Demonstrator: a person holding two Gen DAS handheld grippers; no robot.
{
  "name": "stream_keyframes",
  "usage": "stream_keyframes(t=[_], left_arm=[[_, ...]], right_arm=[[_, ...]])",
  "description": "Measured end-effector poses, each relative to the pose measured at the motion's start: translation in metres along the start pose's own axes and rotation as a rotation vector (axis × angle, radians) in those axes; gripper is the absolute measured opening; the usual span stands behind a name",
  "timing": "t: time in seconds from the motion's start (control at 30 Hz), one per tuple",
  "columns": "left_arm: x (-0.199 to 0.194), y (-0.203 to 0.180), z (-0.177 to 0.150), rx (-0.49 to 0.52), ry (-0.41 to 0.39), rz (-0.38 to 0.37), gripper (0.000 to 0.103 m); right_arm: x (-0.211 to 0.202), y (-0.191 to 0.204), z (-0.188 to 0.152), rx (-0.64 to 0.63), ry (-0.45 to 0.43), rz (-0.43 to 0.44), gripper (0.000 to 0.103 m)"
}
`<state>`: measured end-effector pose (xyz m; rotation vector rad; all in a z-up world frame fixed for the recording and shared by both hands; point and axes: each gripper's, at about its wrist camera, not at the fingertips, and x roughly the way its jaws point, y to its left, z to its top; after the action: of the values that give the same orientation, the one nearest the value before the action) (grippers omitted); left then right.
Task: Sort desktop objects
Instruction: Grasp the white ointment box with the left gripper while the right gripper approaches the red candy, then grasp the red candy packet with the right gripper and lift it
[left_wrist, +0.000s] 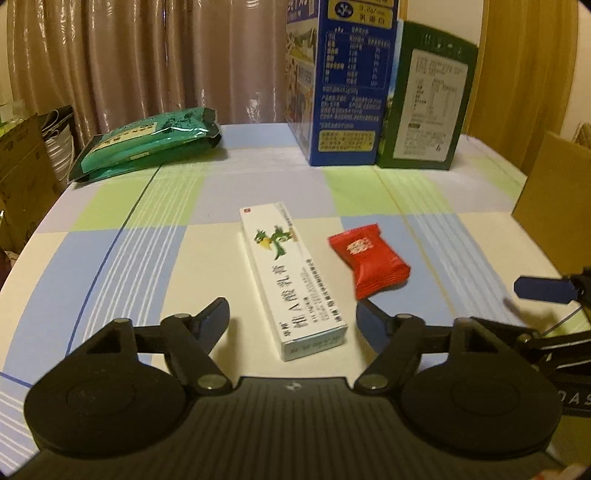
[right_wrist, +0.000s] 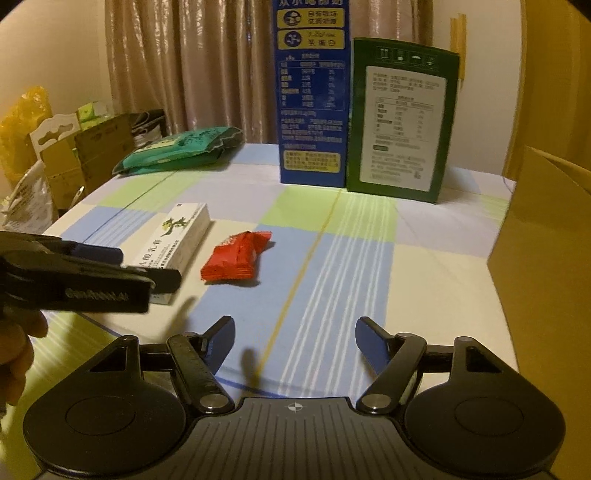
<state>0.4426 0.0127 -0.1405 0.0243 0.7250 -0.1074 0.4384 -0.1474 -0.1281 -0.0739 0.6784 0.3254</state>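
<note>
Nearest the left wrist camera: left gripper (left_wrist: 291, 317), black frame, blue-padded fingers spread wide, holding nothing, hovering over the near end of a long white cardboard ointment box with green logo (left_wrist: 290, 275). Box lying flat on the checked blue-green-cream tablecloth (left_wrist: 110, 258), near end between the fingers, not touched.

Right gripper (right_wrist: 295, 339) also spread wide and empty, over bare cloth, well apart from any object; seen at right edge of left view.

Just right of the white box: small red crinkly foil snack packet (left_wrist: 369, 264), flat, near the box but not touching.

Risks, as judgement:
- Closing too near the box end could pivot or flick it sideways into the red packet.
- Right finger of the left gripper close to the packet's near corner; could catch foil along with the box.
- Foil slippery and soft; likely to slide or crumple if pinched at an edge.
- Grippers close together; collision possible if both go for the centre.

Farther off: tan cardboard box (right_wrist: 546, 266) at right edge, possibly the sorting bin, cannot tell. Back left: green foil pouches stacked (left_wrist: 147, 142). Back centre: tall blue carton (left_wrist: 343, 85) upright, touching or just beside a dark green carton (left_wrist: 424, 107). Curtain behind. Nothing blocking the path to the white box.
</note>
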Motion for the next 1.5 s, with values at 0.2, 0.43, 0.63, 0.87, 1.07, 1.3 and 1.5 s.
stream_keyframes(t=[0.2,0.43,0.63,0.87,1.07,1.3,1.5], left_arm=[[0.002,0.014,-0.001,-0.026,0.015,0.024,0.033],[-0.003,0.031,0.000,-0.039,0.007,0.035,0.033],[-0.007,0.047,0.002,-0.072,0.002,0.024,0.033],[-0.006,0.047,0.000,-0.071,-0.030,0.030,0.051],[-0.004,0.050,-0.001,-0.072,-0.036,0.021,0.051],[-0.001,0.048,-0.004,-0.057,0.011,0.032,0.033],[-0.014,0.031,-0.010,-0.027,0.060,0.021,0.033]], right_arm=[[0.016,0.012,0.006,-0.015,-0.018,0.046,0.070],[0.036,0.027,0.016,-0.025,-0.035,0.064,0.070],[0.056,0.038,0.026,-0.042,-0.039,0.058,0.068],[0.073,0.042,0.030,-0.043,-0.033,0.035,0.058],[0.074,0.045,0.028,-0.068,-0.033,0.020,0.044],[0.061,0.040,0.022,-0.067,-0.017,-0.010,0.044],[0.030,0.032,0.006,-0.060,0.011,-0.032,0.044]])
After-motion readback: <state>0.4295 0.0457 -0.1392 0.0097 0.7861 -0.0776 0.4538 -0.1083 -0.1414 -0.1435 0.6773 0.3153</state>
